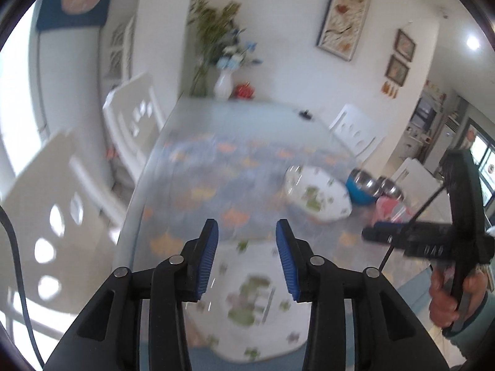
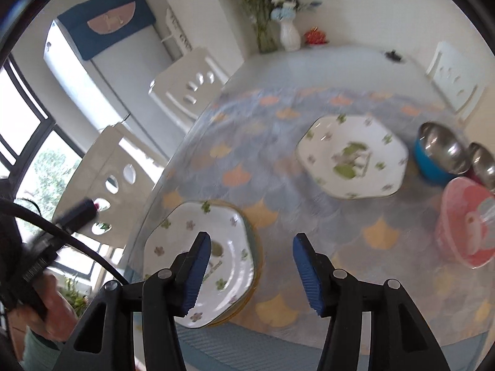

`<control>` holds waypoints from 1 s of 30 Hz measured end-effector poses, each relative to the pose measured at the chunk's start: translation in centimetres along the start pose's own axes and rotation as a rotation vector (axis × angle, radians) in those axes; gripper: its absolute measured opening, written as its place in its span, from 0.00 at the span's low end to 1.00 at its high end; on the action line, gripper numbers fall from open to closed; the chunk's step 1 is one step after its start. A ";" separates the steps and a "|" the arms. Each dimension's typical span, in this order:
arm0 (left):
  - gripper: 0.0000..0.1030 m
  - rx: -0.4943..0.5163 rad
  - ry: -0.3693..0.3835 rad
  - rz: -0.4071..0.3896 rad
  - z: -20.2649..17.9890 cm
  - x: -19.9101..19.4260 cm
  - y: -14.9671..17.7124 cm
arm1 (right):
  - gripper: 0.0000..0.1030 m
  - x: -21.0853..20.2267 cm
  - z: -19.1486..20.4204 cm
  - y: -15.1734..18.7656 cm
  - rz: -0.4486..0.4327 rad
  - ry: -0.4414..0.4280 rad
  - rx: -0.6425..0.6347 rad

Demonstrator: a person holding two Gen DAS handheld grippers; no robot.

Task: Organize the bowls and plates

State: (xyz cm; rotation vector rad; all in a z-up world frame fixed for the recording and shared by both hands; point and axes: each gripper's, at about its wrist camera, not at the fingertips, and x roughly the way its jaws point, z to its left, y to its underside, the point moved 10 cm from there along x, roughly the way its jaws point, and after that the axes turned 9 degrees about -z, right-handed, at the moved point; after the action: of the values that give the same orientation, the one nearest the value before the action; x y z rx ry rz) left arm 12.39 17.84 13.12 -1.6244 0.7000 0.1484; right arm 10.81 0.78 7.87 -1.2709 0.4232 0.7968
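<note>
A white floral plate lies at the table's near edge, right below my open, empty left gripper; in the right wrist view this plate tops a short stack. A second floral plate lies mid-table; it also shows in the left wrist view. A blue bowl with a steel inside and another steel bowl stand at the right, with a pink bowl in front. My right gripper is open and empty, above the cloth between the plates.
The table carries a scale-patterned cloth. A white vase with flowers and a red object stand at the far edge. White chairs flank the table on the left and the far right. A small dark item lies far back.
</note>
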 end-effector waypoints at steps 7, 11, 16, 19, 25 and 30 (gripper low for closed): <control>0.47 0.070 0.069 0.003 -3.2 4.8 -3.1 | 0.54 -0.7 -4.2 -1.6 -0.037 0.074 0.109; 0.47 0.094 0.111 0.037 -5.4 8.3 -4.2 | 0.54 -1.3 -7.4 -2.8 -0.081 0.082 0.263; 0.47 0.153 0.161 0.022 -7.9 10.5 -6.1 | 0.54 -1.6 -10.0 -5.3 -0.140 0.143 0.302; 0.49 0.142 0.191 0.045 -8.1 12.9 -6.9 | 0.54 0.0 -11.7 -5.7 -0.119 0.173 0.335; 0.49 0.060 0.245 0.159 -7.8 18.9 -5.6 | 0.54 5.1 -15.3 -4.5 -0.015 0.277 0.430; 0.48 0.033 0.274 0.284 -8.9 24.1 -2.3 | 0.54 7.8 -16.8 -4.3 0.013 0.341 0.421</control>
State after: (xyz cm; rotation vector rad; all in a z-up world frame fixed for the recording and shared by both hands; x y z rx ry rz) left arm 30.40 1.09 5.27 -1.5224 1.1381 0.1195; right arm 21.53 -13.31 0.86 -1.0051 0.8285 0.4655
